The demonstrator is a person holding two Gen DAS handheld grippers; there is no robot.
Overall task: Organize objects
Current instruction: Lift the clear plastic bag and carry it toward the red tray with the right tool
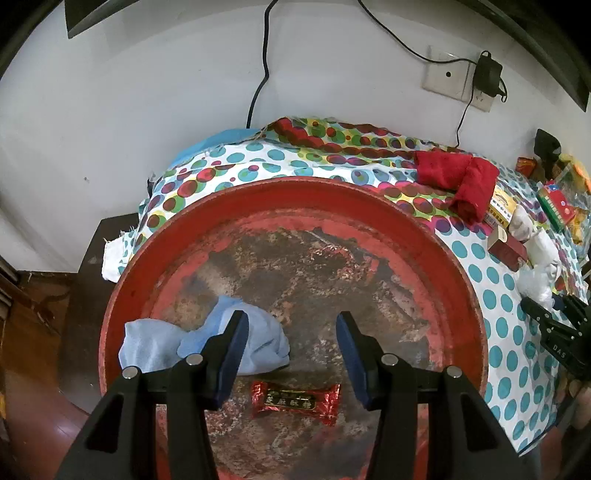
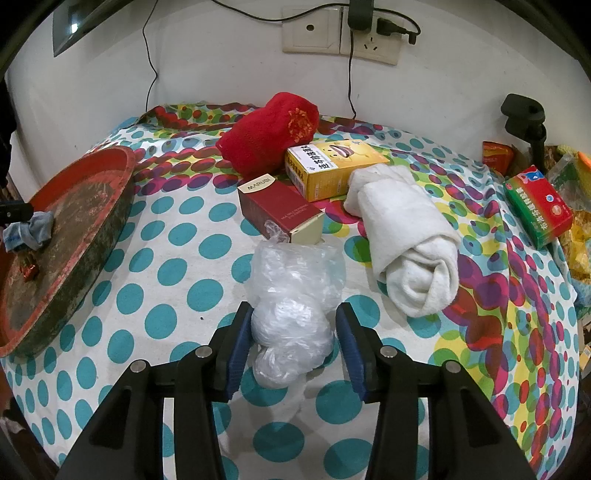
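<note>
A worn round red tray (image 1: 458,266) lies on the dotted tablecloth; it also shows at the left of the right wrist view (image 2: 110,206). In it lie a crumpled light blue cloth (image 1: 155,343) and a red wrapped candy (image 1: 295,402). My left gripper (image 1: 291,332) is open and empty above the tray, the candy just below between its fingers. My right gripper (image 2: 293,325) is open around a crumpled clear plastic bag (image 2: 295,295) on the table; its jaws stand on either side, not closed on it.
On the table stand a dark red MARUBI box (image 2: 280,214), a yellow box (image 2: 332,170), a rolled white towel (image 2: 410,236), a rolled red towel (image 2: 269,136) and a green-red box (image 2: 539,206). Wall sockets (image 2: 340,33) with cables are behind.
</note>
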